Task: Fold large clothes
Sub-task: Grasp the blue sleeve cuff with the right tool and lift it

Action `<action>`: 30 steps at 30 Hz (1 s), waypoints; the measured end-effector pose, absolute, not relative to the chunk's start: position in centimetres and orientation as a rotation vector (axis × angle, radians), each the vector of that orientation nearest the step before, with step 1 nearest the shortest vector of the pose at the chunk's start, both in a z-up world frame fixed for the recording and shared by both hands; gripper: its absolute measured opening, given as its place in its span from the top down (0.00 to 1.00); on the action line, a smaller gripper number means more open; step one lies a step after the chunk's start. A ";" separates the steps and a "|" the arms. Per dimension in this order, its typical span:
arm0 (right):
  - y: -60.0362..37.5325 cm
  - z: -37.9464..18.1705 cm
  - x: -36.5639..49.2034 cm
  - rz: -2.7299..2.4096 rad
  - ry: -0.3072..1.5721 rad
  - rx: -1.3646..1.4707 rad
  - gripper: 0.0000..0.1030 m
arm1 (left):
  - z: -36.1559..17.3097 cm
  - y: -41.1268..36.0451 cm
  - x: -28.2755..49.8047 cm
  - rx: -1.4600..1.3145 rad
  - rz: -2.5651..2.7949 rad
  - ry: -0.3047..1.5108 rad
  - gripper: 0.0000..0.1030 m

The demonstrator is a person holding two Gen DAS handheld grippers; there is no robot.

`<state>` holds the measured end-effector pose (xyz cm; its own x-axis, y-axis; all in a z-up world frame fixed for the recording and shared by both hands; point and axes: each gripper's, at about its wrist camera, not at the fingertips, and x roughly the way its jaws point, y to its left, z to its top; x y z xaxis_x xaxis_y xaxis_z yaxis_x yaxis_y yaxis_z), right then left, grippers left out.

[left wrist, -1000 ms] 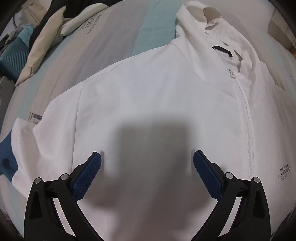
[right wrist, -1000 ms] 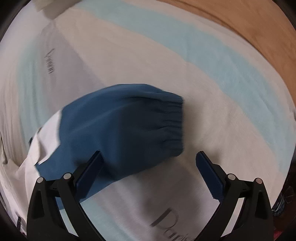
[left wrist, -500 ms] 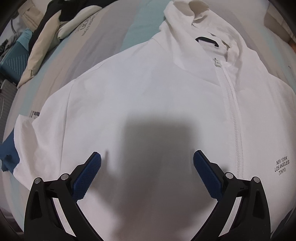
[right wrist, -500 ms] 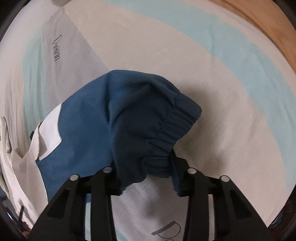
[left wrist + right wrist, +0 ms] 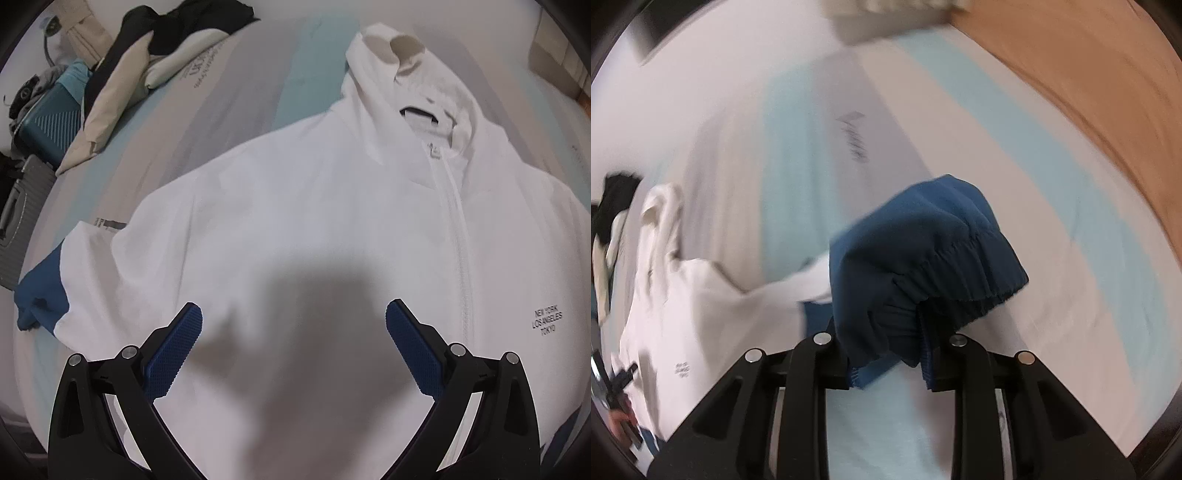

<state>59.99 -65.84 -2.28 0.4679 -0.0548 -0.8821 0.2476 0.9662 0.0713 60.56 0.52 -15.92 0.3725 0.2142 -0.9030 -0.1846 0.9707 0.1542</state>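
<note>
A white zip-up hooded jacket (image 5: 303,221) lies spread front-up on the bed, hood at the far end; it also shows in the right wrist view (image 5: 701,314). Its sleeves end in blue cuffs. My left gripper (image 5: 293,343) is open and empty, hovering over the jacket's lower front. The jacket's other blue sleeve end (image 5: 37,291) lies at the left. My right gripper (image 5: 886,365) is shut on the blue elastic sleeve cuff (image 5: 923,266) and holds it lifted above the bed.
The bed sheet (image 5: 1015,155) is striped white, grey and light blue. A pile of beige, white and black clothes (image 5: 140,70) lies at the far left. Suitcases (image 5: 40,122) stand beside the bed. A wooden floor (image 5: 1089,74) shows at the right.
My right gripper closed on the blue cuff and has lifted it toward the jacket body. My left gripper stays open and has shifted slightly over the jacket.
</note>
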 end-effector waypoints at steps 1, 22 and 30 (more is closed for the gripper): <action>-64.5 -1.6 60.2 -0.168 1.059 0.187 0.78 | -15.7 0.8 60.5 0.023 0.255 1.155 0.06; -18.0 1.0 61.3 0.347 1.047 -0.070 0.81 | -11.1 18.2 54.4 -0.052 0.301 1.075 0.06; -2.1 -4.9 61.1 0.405 1.114 -0.181 0.81 | -12.7 28.0 52.6 -0.092 0.348 1.107 0.06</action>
<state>61.15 -2.05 -4.87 0.3776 0.2253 -0.8981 -0.4041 0.9128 0.0590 52.62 27.98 -12.68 0.3991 0.2294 -0.8878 -0.3198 0.9422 0.0997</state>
